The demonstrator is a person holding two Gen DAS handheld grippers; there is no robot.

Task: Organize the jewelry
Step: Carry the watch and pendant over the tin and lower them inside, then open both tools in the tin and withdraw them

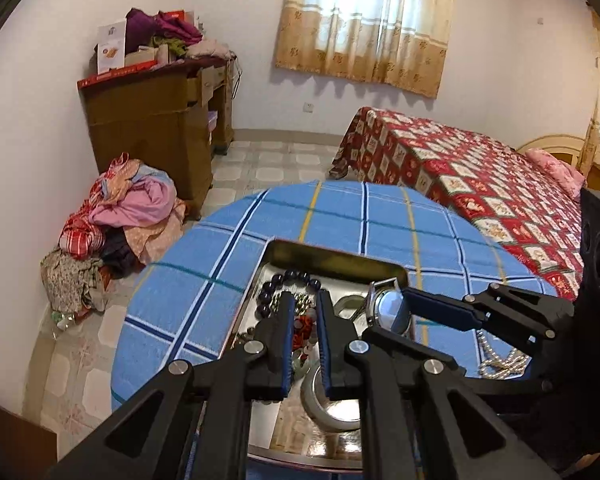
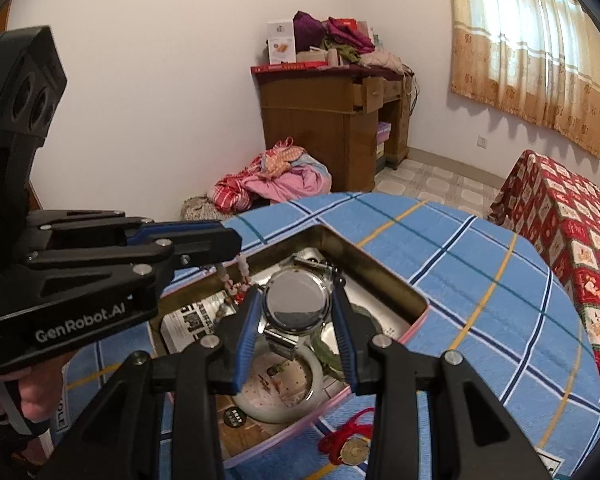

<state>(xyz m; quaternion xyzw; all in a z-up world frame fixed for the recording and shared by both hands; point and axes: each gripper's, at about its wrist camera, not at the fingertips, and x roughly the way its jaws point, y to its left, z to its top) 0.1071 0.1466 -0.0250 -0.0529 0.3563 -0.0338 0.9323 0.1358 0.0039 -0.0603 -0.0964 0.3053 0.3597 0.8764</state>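
An open metal tin (image 1: 320,250) (image 2: 380,264) sits on a round table under a blue checked cloth (image 1: 204,292). My right gripper (image 2: 296,288) (image 1: 404,300) is shut on a silver wristwatch (image 2: 294,300) (image 1: 388,304), held just above the tin with its case back facing the camera. My left gripper (image 1: 304,296) (image 2: 232,242) hovers over the tin's left side, shut on a strand of pink and red beads (image 2: 242,266) that dangles from its tips. Inside the tin lie a dark bead bracelet (image 1: 288,280), a white bangle (image 2: 276,408) and a green bangle (image 2: 328,354).
A pearl necklace (image 1: 500,360) and a red cord with a coin pendant (image 2: 352,446) lie on the cloth beside the tin. A bed with a red patchwork cover (image 1: 480,184) stands to the right. A wooden desk (image 1: 152,120) and a heap of clothes (image 1: 120,220) are beyond the table.
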